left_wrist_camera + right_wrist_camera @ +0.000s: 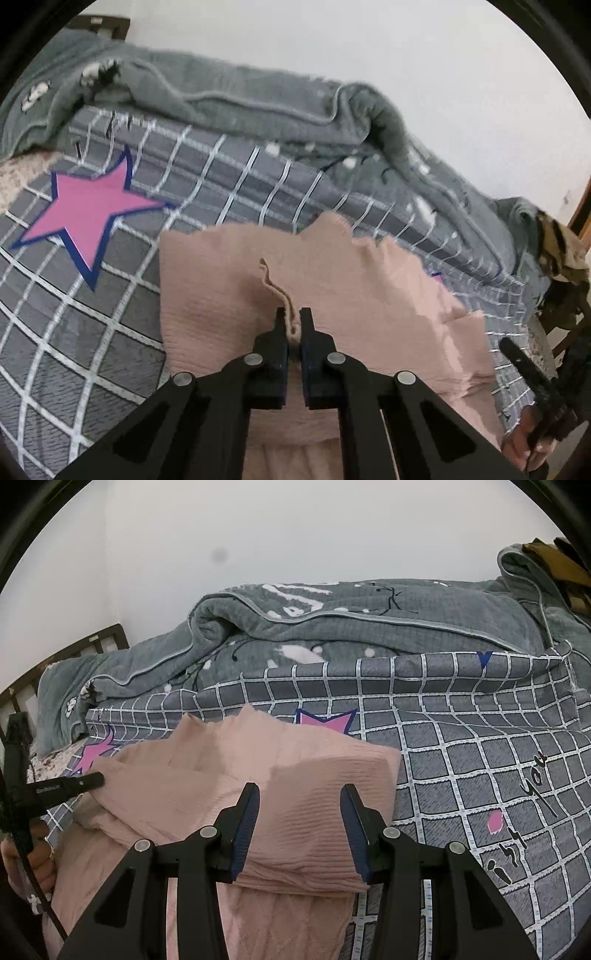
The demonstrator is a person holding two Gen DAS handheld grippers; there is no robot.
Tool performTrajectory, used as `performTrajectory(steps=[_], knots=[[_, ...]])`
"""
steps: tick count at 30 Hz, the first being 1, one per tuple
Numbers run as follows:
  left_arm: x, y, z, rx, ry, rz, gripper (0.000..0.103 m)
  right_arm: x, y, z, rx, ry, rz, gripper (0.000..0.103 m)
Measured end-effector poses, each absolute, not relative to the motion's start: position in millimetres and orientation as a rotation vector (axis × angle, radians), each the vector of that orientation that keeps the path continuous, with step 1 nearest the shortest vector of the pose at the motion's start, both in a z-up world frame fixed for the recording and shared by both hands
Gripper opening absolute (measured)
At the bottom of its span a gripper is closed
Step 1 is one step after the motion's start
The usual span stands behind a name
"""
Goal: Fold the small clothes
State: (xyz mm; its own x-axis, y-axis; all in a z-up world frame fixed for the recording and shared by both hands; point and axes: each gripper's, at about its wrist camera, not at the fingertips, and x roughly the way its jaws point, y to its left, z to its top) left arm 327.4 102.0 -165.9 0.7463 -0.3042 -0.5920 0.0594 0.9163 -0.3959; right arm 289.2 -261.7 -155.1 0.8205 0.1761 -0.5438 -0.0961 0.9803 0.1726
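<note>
Pink knit garment (229, 291) lies spread on a bed, over a grey bedsheet (74, 332) crossed by a white grid and printed with pink stars (88, 214). Seen from the left wrist, the left gripper (293, 317) is clamped tight on a raised ridge of the garment's hemmed edge, the fold pinched between its black fingers (279, 325) near the centre of the cloth. The pink stars sit at about 10 o'clock from that pinch. From the right wrist, the right gripper (300, 797) hangs over the garment's near portion with its jaws standing apart; the blue-lined pads (245, 830) flank a stretch of ribbed fabric, but whether they touch it cannot be told. The left gripper shows at 9 o'clock in this view, its tip at the garment's left edge, with the person's hand (35, 864) below it. A rumpled grey blanket (295, 627) with white markings is bunched along the far side of the bed, at 12 o'clock, against a pale wall (295, 535). Black lettering (524, 812) runs across the sheet at 3 o'clock from the garment.
</note>
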Motion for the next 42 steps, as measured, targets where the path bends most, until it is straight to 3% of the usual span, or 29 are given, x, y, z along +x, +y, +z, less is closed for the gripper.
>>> performTrajectory(steps=[10, 19, 27, 32, 37, 42], knots=[[298.2, 126.2, -156.5, -0.359, 0.634, -0.121, 0.006, 294.0, -266.8, -160.3, 0.155, 0.627, 0.096, 0.045], [309.5, 125.4, -181.9, -0.304, 0.776, 0.005, 0.01, 318.7, -274.8, -190.7, 0.166, 0.841, 0.006, 0.045], [306.9, 126.8, -174.7, -0.257, 0.733, 0.073, 0.014, 309.1, -270.8, -184.8, 0.143, 0.794, 0.019, 0.045], [318.4, 121.5, -180.9, -0.258, 0.77, 0.079, 0.022, 305.7, -263.8, -179.3, 0.112, 0.761, 0.04, 0.045], [327.8, 117.5, -188.8, -0.257, 0.799, 0.09, 0.037, 311.1, -259.8, -182.7, 0.085, 0.791, 0.024, 0.045], [333.1, 104.7, -191.9, -0.189, 0.806, 0.108, 0.041, 312.4, -255.4, -184.1, 0.049, 0.802, 0.006, 0.044]])
